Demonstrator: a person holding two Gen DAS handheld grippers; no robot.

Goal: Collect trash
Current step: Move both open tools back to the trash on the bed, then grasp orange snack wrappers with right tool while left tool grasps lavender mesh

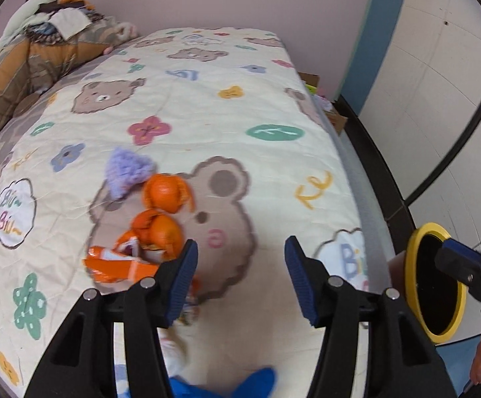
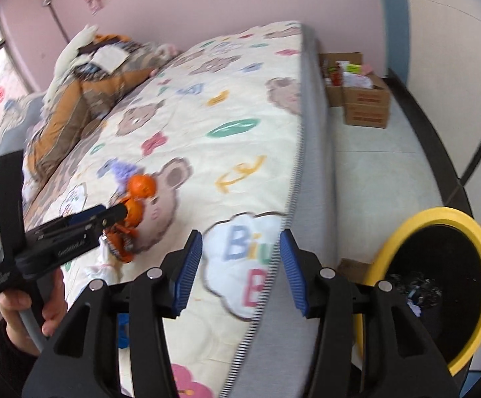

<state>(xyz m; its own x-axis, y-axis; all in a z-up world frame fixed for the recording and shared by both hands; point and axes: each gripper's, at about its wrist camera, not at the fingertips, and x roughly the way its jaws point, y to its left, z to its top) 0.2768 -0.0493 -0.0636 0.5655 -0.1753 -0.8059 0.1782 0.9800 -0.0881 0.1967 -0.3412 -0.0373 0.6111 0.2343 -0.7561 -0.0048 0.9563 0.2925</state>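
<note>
On the cream quilted bedspread printed with bears and flowers (image 1: 207,112), left of the middle, lies the trash: a crumpled orange-and-white foil wrapper (image 1: 117,263), two heaps of orange citrus peel (image 1: 159,229) and a fuzzy lilac scrap (image 1: 126,170). All of it looks light, limp and easily torn, and the foil probably slippery, so a pinch on a raised fold or peel edge should serve best. The left gripper (image 1: 240,265) stands spread and empty just right of the pile; the right gripper (image 2: 240,258), likewise spread and empty, hangs over the bed's edge, with the yellow-rimmed black bin (image 2: 439,285) rightmost on the floor.
</note>
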